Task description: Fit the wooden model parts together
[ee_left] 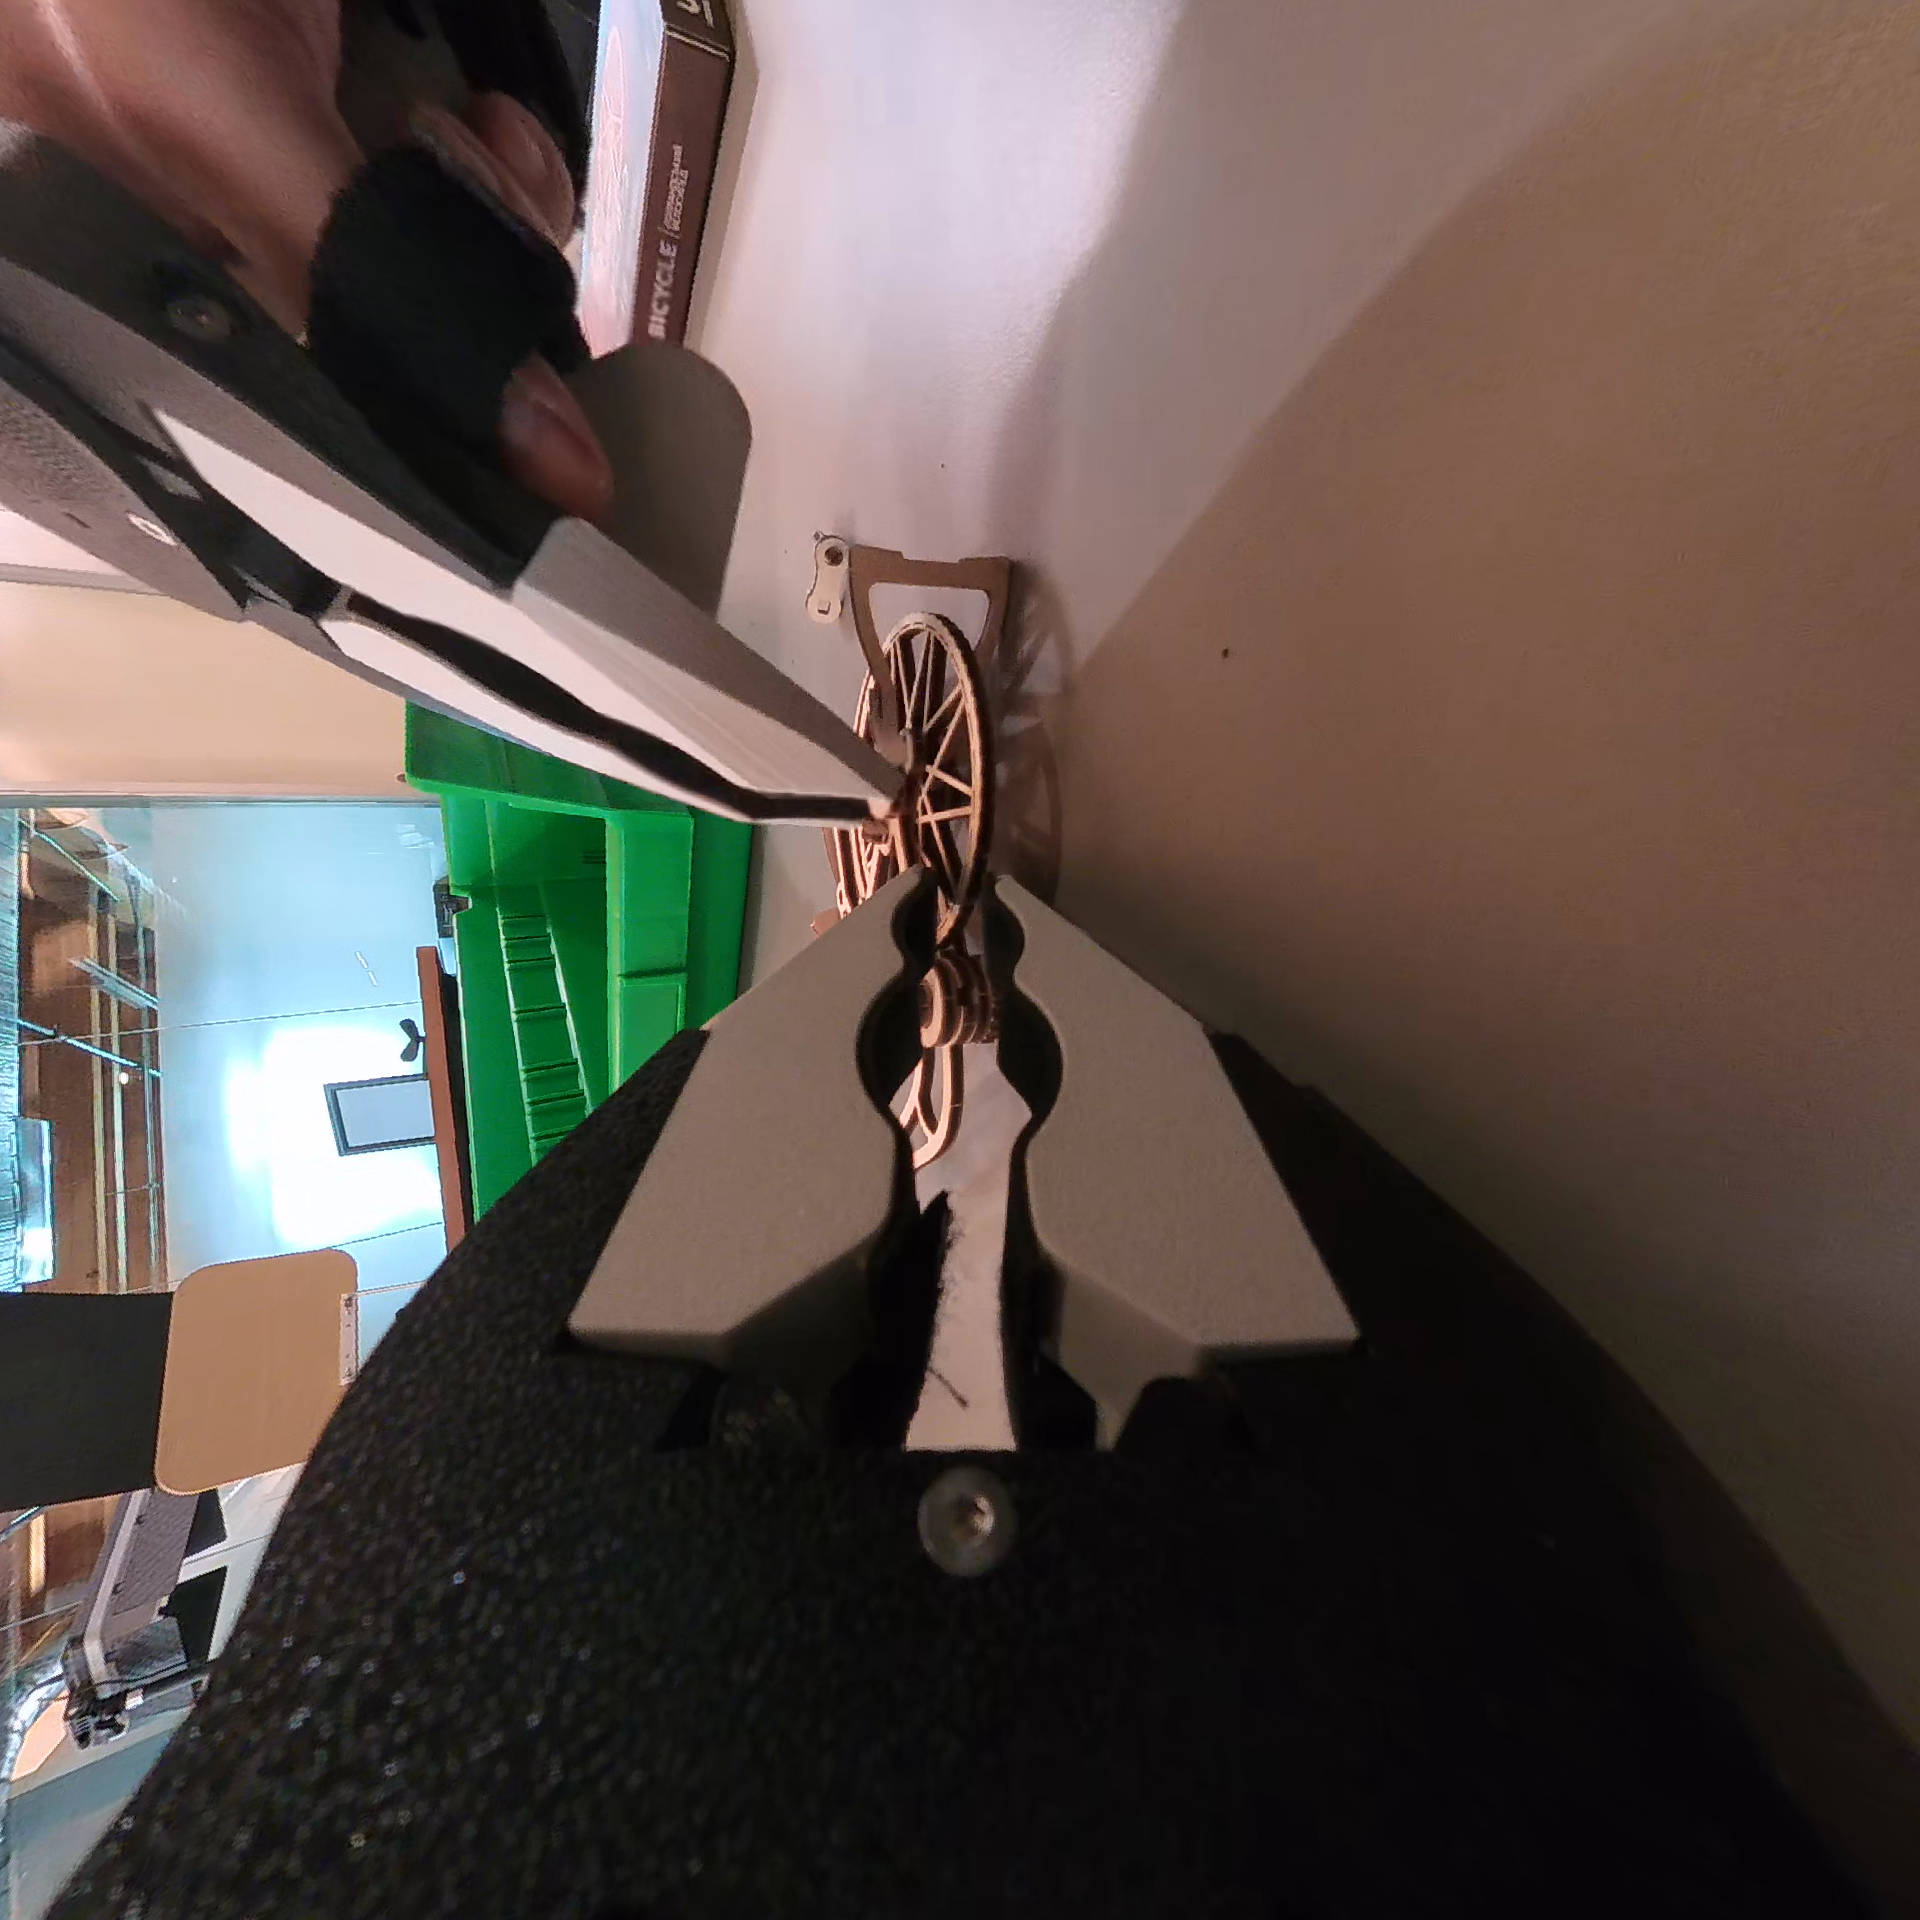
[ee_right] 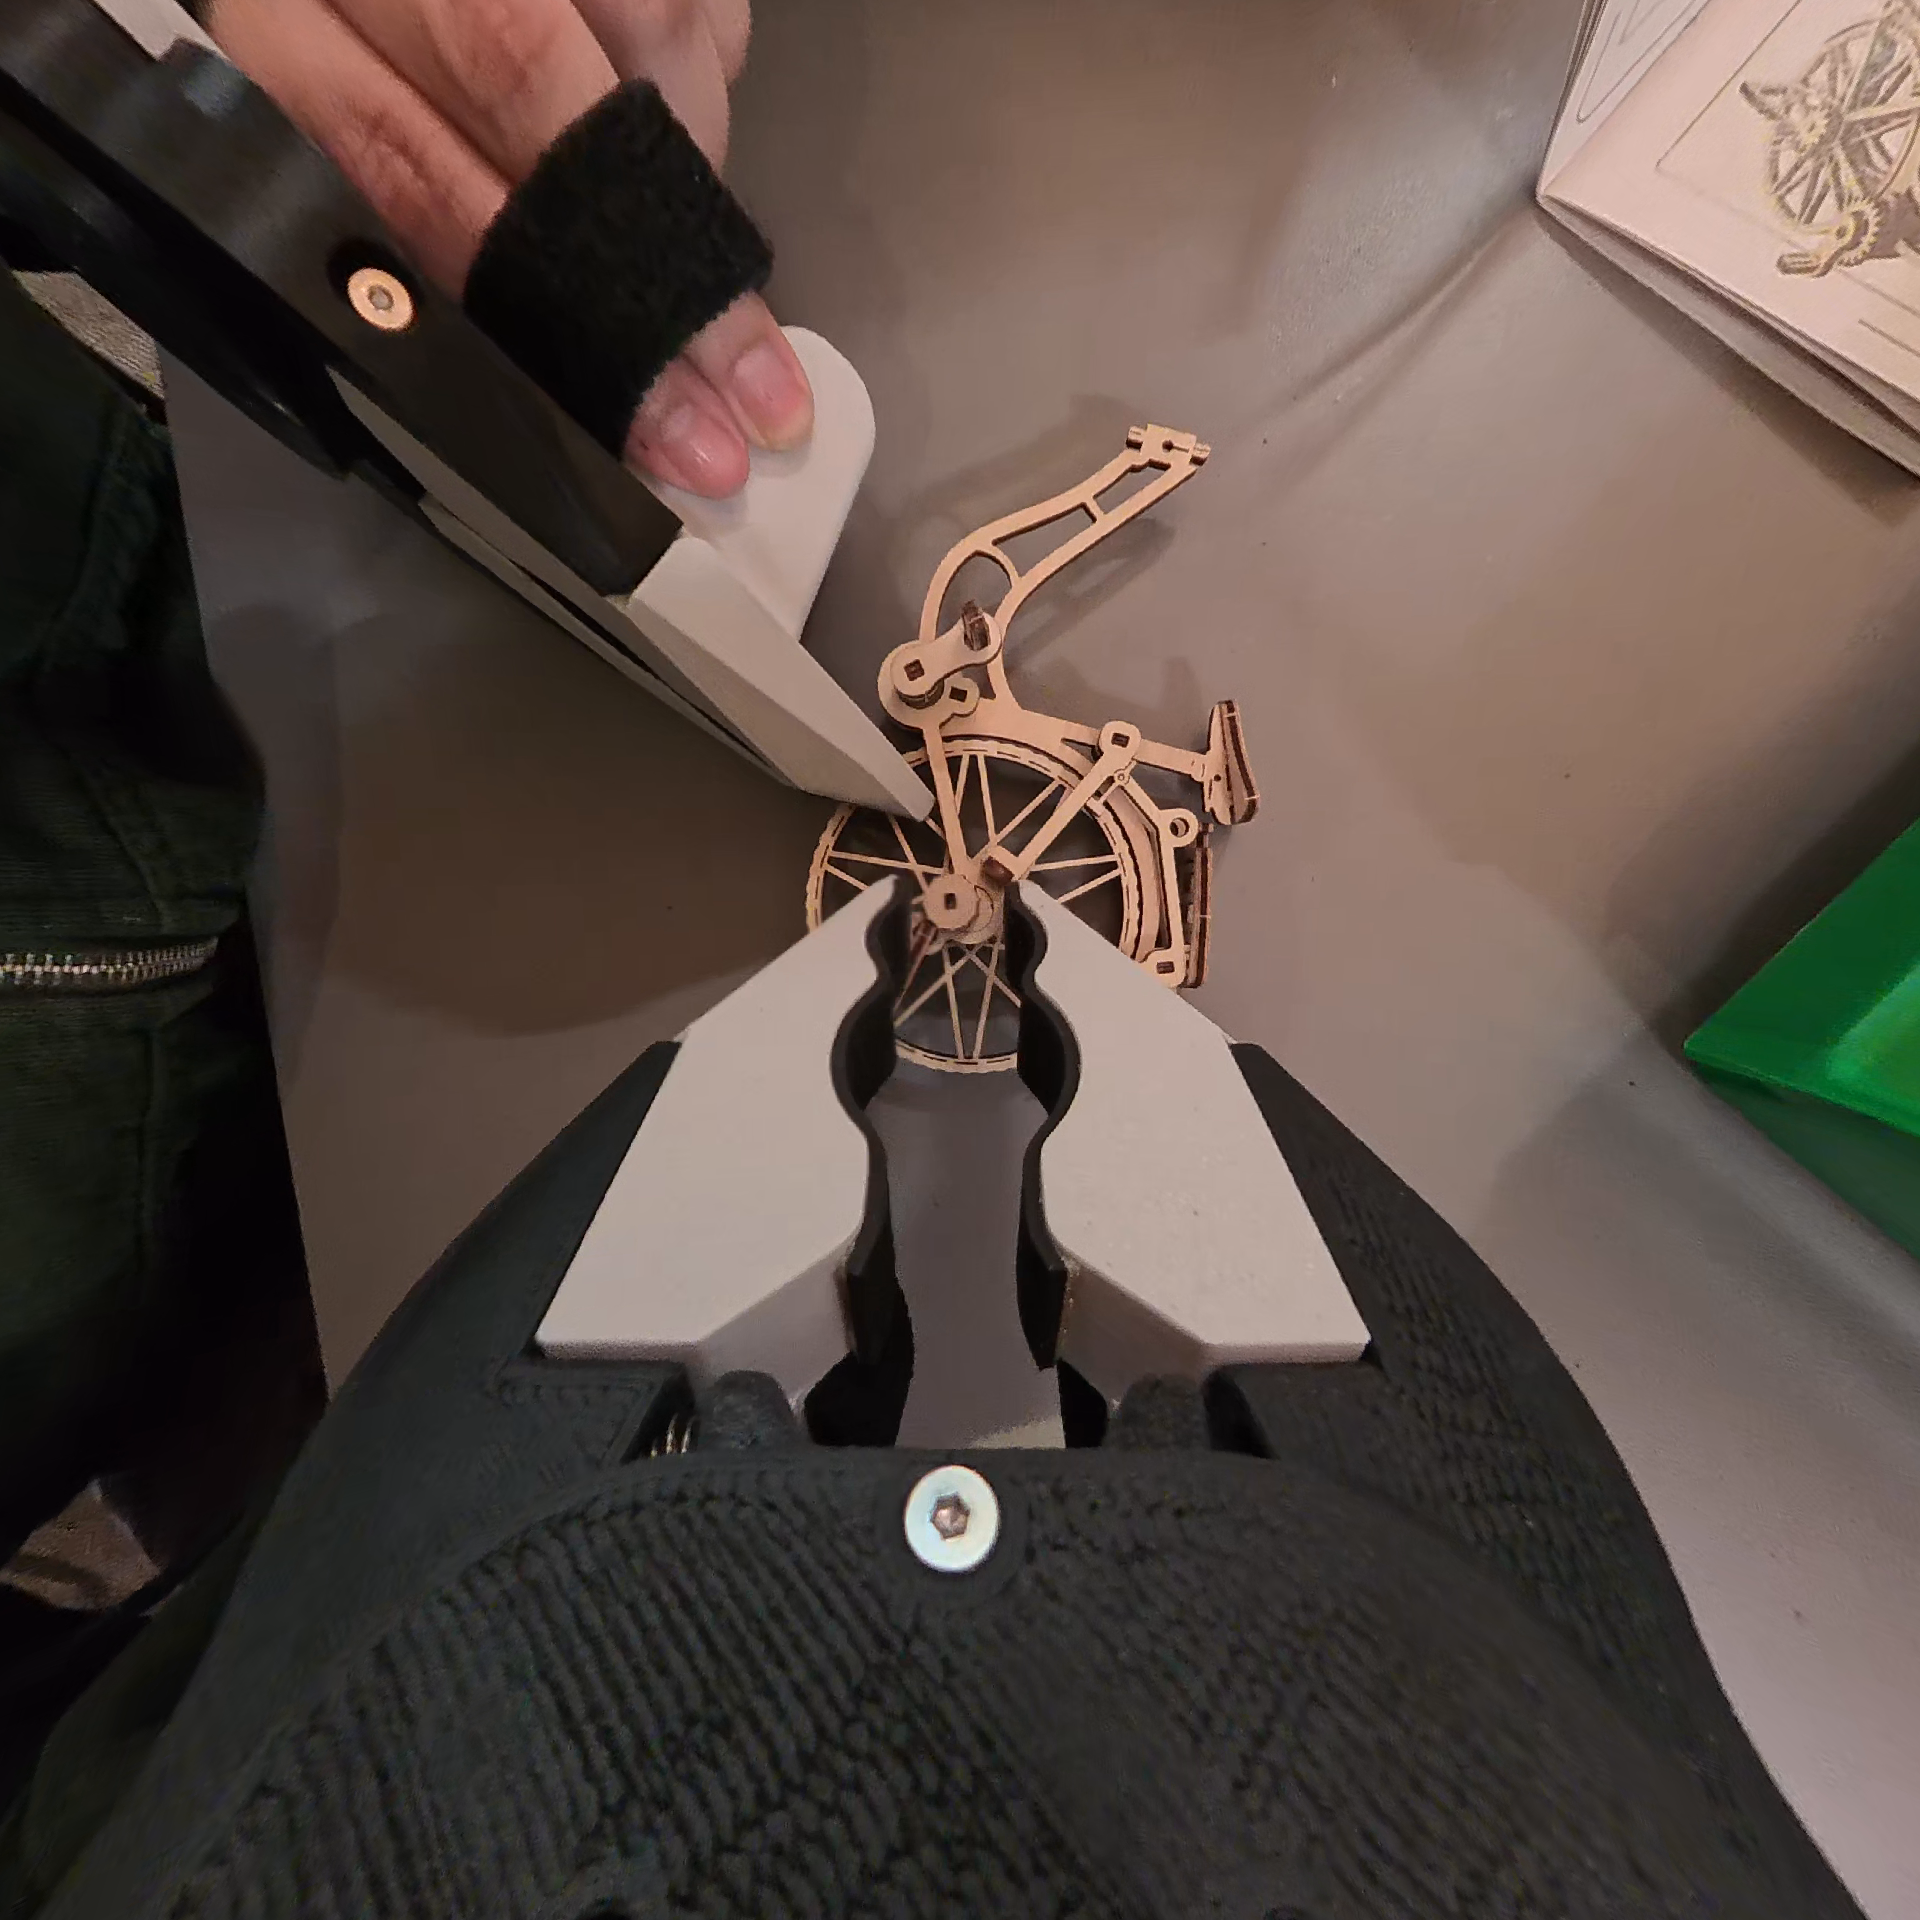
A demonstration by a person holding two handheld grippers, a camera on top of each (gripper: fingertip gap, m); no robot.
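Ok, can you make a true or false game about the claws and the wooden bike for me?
1. Both claws pinch the wooden bicycle model. True: the left claw and the right claw both close on it.
2. The plastic bin is blue. False: the bin is green.
3. The model has a spoked wheel. True.
4. The booklet lies under the model. False: the booklet lies apart, at the table's far corner.
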